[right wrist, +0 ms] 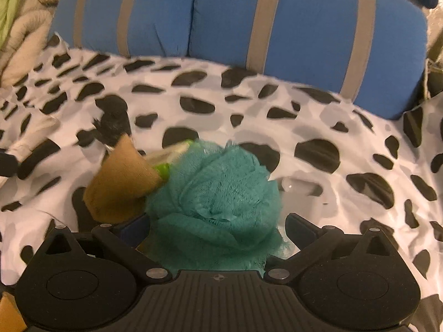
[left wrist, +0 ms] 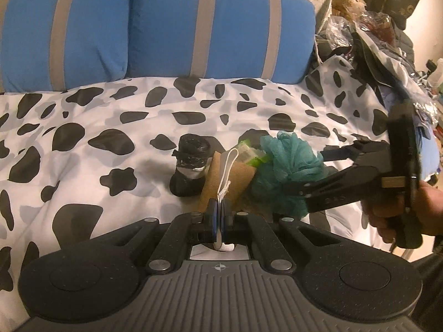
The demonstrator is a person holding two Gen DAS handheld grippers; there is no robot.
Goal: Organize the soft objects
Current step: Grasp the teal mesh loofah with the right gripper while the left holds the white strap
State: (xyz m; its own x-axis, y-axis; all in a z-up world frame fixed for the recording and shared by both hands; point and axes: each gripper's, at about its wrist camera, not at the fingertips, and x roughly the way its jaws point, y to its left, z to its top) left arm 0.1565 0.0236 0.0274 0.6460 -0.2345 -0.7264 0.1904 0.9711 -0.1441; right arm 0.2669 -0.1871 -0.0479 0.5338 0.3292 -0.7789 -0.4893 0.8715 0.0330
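Both cameras ride just behind their own fingers and look forward and steeply down along them onto the black-spotted white bedspread (left wrist: 83, 127), facing the blue cushions with grey stripes (left wrist: 91, 30) beyond. The left wrist view sits a little farther back; the right gripper (left wrist: 318, 171) enters from its right side. The right wrist view is very close, with the teal mesh bath pouf (right wrist: 218, 193) directly ahead, filling its centre. Both views share the pouf, the tan felt pouch (left wrist: 229, 179) just left of it, the bedspread and cushions.
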